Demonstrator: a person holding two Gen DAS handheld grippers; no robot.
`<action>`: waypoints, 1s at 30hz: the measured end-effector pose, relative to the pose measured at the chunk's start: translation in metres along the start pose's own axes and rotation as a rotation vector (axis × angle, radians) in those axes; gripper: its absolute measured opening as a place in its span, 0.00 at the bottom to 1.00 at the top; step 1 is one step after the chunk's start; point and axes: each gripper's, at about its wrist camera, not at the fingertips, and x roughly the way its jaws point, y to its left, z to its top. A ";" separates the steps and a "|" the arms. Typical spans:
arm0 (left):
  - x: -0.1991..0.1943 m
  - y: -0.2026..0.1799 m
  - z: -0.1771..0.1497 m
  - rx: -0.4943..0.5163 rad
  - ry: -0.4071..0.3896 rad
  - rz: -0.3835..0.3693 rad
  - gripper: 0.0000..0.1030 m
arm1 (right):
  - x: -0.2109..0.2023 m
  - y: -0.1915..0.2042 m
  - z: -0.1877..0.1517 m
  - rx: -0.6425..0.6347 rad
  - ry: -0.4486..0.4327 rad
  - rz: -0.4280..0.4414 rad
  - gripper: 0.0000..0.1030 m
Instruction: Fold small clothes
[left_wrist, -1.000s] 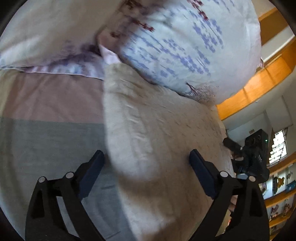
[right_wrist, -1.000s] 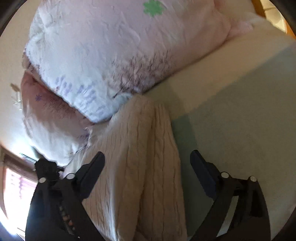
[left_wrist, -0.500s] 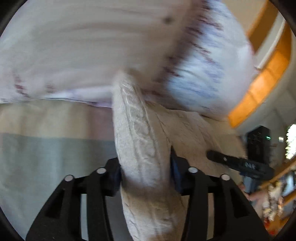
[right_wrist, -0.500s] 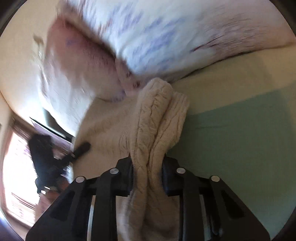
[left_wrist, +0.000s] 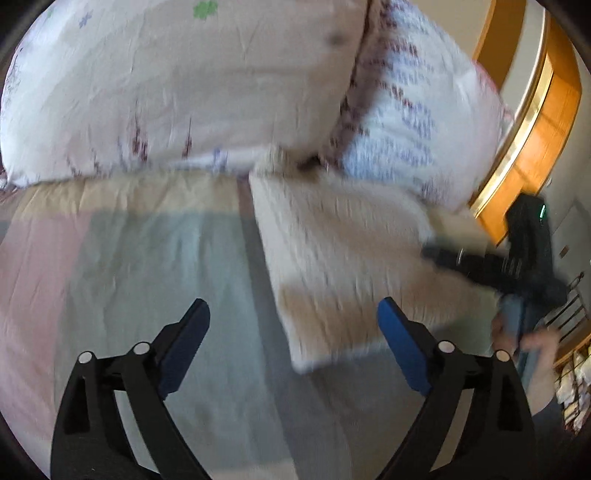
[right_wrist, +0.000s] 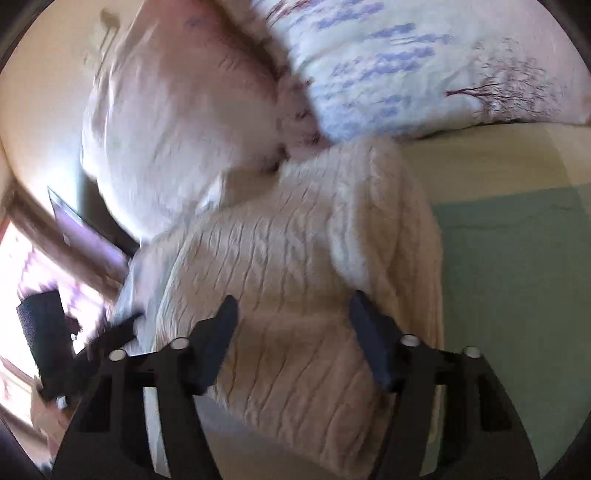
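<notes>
On bedspread (left_wrist: 147, 258) | folded sweater (left_wrist: 343, 266) abuts pillows (left_wrist: 184, 92) | both jaws apart

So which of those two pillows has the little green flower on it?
The paler pillow on the left; the other pillow shows only blue and maroon print.

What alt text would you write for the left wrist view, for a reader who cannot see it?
The open left gripper hovers above a striped bedsheet, holding nothing. A folded cream cable-knit sweater lies ahead on the right, its far edge against two floral pillows. The right gripper reaches over the sweater's right side.
</notes>
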 end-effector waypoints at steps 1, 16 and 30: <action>-0.008 0.003 -0.011 0.000 0.011 0.019 0.98 | -0.007 0.006 -0.002 -0.014 -0.021 -0.027 0.62; 0.017 -0.025 -0.054 0.121 0.126 0.219 0.98 | 0.002 0.045 -0.101 -0.223 0.026 -0.509 0.94; 0.018 -0.024 -0.057 0.143 0.144 0.250 0.98 | 0.010 0.049 -0.106 -0.246 0.042 -0.559 0.99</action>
